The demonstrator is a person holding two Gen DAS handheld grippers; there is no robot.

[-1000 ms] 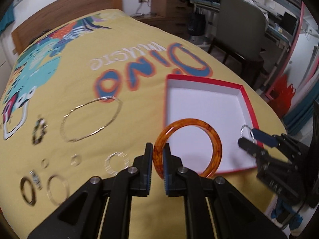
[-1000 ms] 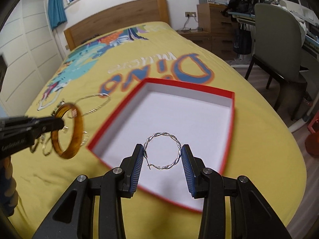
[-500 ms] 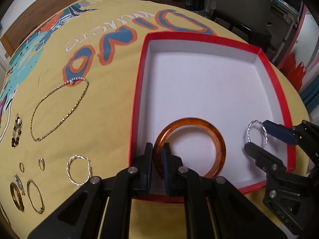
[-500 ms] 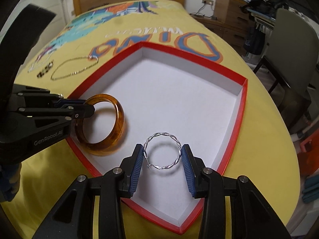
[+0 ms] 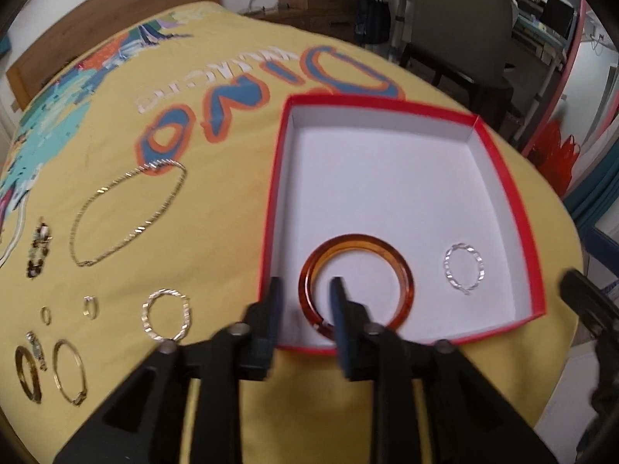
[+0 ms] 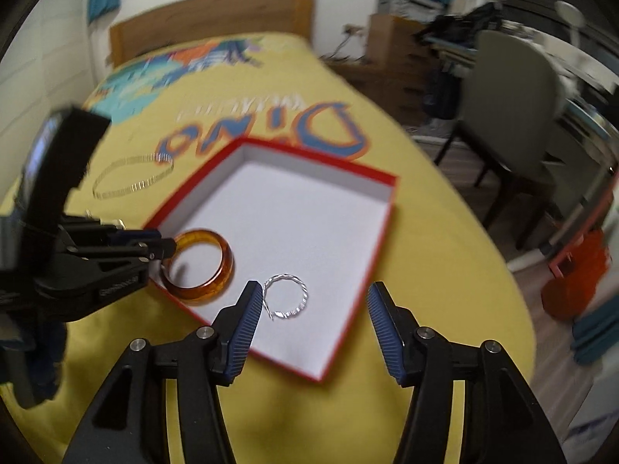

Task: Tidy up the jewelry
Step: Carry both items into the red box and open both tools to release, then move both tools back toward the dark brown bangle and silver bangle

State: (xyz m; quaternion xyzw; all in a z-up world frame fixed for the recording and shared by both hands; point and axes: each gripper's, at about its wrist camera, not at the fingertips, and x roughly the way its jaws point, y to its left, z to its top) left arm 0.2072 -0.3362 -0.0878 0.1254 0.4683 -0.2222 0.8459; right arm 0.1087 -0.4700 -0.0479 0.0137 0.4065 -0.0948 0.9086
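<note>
Your left gripper (image 5: 305,301) sits at the near left corner of the box (image 5: 499,178), its jaws opening: the fingers (image 5: 275,301) straddle the near rim of the bangle (image 5: 356,282) with a gap on each side, so the pads no longer press on it. The amber bangle lies flat on the white floor of the box, near the front wall. Your right gripper (image 6: 313,309) hovers over the near edge of the box (image 6: 359,301) with its jaws also opening and standing wide; the twisted silver hoop (image 6: 286,297) lies on the box floor just beside the left finger (image 6: 245,321), free of both pads. In the left wrist view that hoop (image 5: 463,268) rests to the right of the bangle, apart from it. Left of the box, on the yellow bedspread (image 5: 232,178), you see a second twisted hoop (image 5: 166,315), two small rings (image 5: 89,306), a thin gold bangle (image 5: 69,372) and a dark gold ring (image 5: 27,373). Farther out lie a beaded piece (image 5: 38,249) and a chain necklace (image 5: 127,212) laid in a loop. Beyond the box the bedspread carries the printed lettering (image 5: 271,85), with the wooden headboard (image 5: 112,27) behind it and a grey chair (image 5: 460,27) to the right of the bed.
</note>
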